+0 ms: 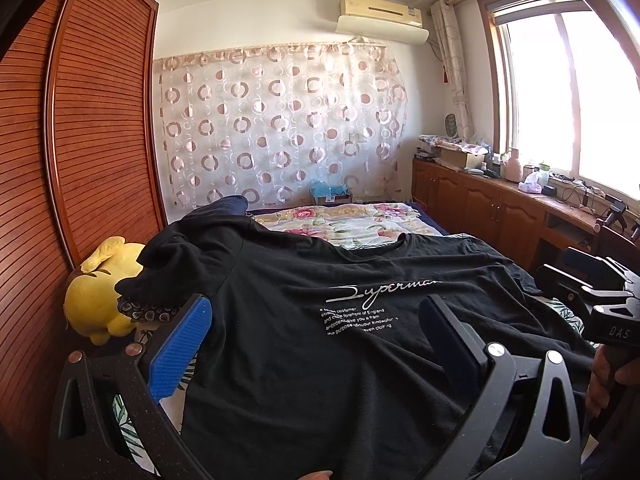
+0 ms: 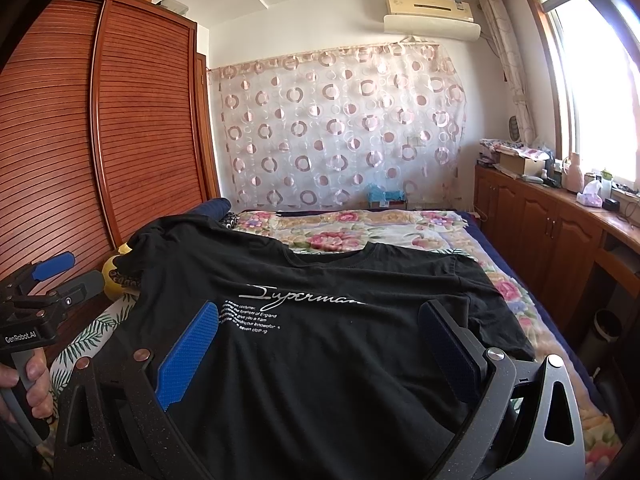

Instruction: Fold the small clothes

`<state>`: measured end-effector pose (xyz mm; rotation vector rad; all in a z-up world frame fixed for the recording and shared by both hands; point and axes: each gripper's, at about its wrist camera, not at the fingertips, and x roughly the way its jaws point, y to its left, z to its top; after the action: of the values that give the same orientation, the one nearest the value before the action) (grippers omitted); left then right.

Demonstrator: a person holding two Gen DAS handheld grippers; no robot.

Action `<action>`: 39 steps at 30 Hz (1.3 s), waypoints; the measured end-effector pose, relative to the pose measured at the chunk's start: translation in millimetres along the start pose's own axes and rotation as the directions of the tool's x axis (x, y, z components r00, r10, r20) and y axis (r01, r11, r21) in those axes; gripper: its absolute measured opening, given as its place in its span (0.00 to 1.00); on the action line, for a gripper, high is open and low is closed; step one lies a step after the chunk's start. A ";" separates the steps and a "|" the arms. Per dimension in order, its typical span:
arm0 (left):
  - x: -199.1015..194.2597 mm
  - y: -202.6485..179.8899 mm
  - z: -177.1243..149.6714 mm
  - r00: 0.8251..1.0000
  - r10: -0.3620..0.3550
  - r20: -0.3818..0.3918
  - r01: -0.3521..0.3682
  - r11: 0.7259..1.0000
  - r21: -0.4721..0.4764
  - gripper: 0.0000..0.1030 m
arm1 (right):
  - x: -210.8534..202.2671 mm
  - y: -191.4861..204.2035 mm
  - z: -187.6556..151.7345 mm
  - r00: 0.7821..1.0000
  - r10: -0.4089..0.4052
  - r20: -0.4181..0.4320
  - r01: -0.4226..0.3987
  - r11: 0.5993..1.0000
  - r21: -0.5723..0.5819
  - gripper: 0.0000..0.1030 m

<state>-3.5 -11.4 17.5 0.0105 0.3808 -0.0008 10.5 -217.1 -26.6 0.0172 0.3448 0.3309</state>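
A black T-shirt (image 1: 320,360) with white "Superman" print lies front up on the bed, collar at the far end. Its left sleeve (image 1: 180,252) is bunched up over a pillow. In the right wrist view the shirt (image 2: 340,360) has its right sleeve (image 2: 480,300) lying flat. My left gripper (image 1: 316,302) is open above the lower left part of the shirt, holding nothing. My right gripper (image 2: 320,308) is open above the lower middle, also holding nothing. Each gripper shows in the other's view, the right gripper (image 1: 554,262) at the edge and the left gripper (image 2: 76,276) likewise, both held by a hand.
The bed carries a floral quilt (image 1: 340,220) beyond the shirt and a leaf-print sheet (image 2: 92,332) at the left. A yellow plush toy (image 1: 100,292) sits beside the brown slatted wardrobe (image 1: 80,140). Wooden cabinets (image 2: 540,220) with clutter line the right wall under the window.
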 end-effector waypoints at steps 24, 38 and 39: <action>-4.9 -0.8 0.7 1.000 0.002 0.007 -0.002 1.000 0.011 1.00 | 0.3 -1.5 -2.9 1.000 0.004 -0.003 -0.004 1.000 0.013 0.98; -4.6 -0.7 -0.5 1.000 0.002 0.008 -0.002 1.000 0.012 1.00 | -1.0 -1.0 -1.6 1.000 0.008 -0.001 -0.008 1.000 0.014 0.98; -4.9 -0.5 0.0 1.000 0.002 0.008 -0.002 1.000 0.011 1.00 | -1.0 -0.9 -1.6 1.000 0.009 -0.001 -0.009 1.000 0.014 0.98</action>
<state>-8.0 -11.9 19.3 0.0219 0.3728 -0.0010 9.4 -218.3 -27.8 0.0321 0.3481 0.3371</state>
